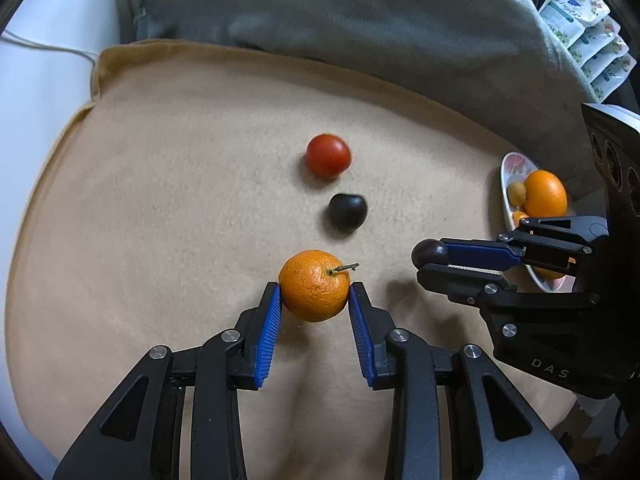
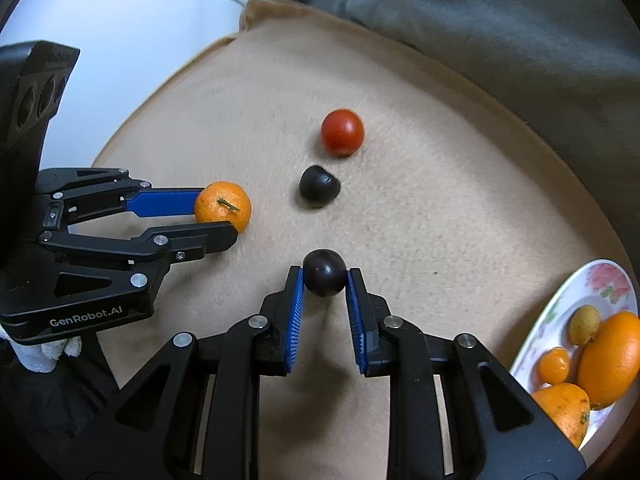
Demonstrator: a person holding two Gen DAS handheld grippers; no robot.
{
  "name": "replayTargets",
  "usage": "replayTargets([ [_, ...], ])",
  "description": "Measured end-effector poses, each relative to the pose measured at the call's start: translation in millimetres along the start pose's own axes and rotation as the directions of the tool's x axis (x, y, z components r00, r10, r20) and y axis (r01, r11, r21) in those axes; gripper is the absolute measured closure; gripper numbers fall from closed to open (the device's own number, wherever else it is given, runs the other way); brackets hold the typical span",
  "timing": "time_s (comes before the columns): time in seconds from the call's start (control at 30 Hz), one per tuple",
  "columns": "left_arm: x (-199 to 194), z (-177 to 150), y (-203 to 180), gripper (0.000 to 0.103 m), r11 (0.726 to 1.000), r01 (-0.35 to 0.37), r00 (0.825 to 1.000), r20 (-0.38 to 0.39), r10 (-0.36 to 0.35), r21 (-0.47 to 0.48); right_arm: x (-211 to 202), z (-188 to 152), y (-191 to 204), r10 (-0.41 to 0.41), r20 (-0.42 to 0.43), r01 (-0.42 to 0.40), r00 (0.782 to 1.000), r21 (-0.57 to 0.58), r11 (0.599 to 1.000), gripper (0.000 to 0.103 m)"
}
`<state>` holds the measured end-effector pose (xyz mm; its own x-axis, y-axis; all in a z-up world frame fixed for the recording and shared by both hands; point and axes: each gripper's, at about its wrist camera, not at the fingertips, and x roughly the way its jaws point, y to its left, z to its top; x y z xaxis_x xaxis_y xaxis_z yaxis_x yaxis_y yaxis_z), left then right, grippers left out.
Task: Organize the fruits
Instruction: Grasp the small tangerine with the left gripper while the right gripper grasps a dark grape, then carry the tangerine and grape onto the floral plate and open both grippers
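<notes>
My left tool (image 1: 315,292) grips the mandarin (image 1: 314,285); my right tool (image 2: 324,278) clamps a dark plum (image 2: 324,272). The tomato (image 2: 342,132) lies at twelve o'clock, the plate (image 2: 560,312) at four.

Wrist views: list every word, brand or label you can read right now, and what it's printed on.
"GenRobot.AI": on the black body of the left gripper, seen in the right wrist view.
"DAS": on the black body of the right gripper, seen in the left wrist view; the rest is cut off.
Raised lettering on top of the left gripper's housing: too blurred to read.
Printed packets at the top right: print too small to read.
The plate bears only flowers.
</notes>
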<state>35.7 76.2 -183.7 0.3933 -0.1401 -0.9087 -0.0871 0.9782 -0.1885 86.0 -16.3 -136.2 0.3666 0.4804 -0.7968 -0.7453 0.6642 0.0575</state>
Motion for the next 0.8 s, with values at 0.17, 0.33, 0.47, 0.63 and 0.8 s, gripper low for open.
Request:
replayTargets([
  [0.17, -14, 3, -12, 0.070, 1.000, 0.013, 1.000, 0.025, -0.014, 0.026, -22, -6, -10, -0.006, 0.038, 0.004, 0.999, 0.031, 0.999, 0.081],
  [0.33, -24, 12, -27, 0.070, 0.998, 0.027, 0.998, 0.047, -0.030, 0.059, -44, -13, -23, -0.023, 0.072, 0.018, 0.997, 0.070, 0.997, 0.081],
  [0.47, -29, 20, -42, 0.070, 0.996, 0.043, 0.997, 0.059, -0.048, 0.084, -60, -22, -36, -0.039, 0.094, 0.029, 0.995, 0.105, 0.994, 0.081],
  [0.63, -32, 26, -66, 0.070, 0.990, 0.061, 0.996, 0.063, -0.069, 0.123, -80, -37, -54, -0.068, 0.118, 0.048, 0.991, 0.163, 0.985, 0.081],
  [0.8, -25, 33, -90, 0.070, 0.983, 0.080, 0.994, 0.060, -0.091, 0.168, -100, -55, -72, -0.100, 0.136, 0.068, 0.986, 0.220, 0.973, 0.081],
])
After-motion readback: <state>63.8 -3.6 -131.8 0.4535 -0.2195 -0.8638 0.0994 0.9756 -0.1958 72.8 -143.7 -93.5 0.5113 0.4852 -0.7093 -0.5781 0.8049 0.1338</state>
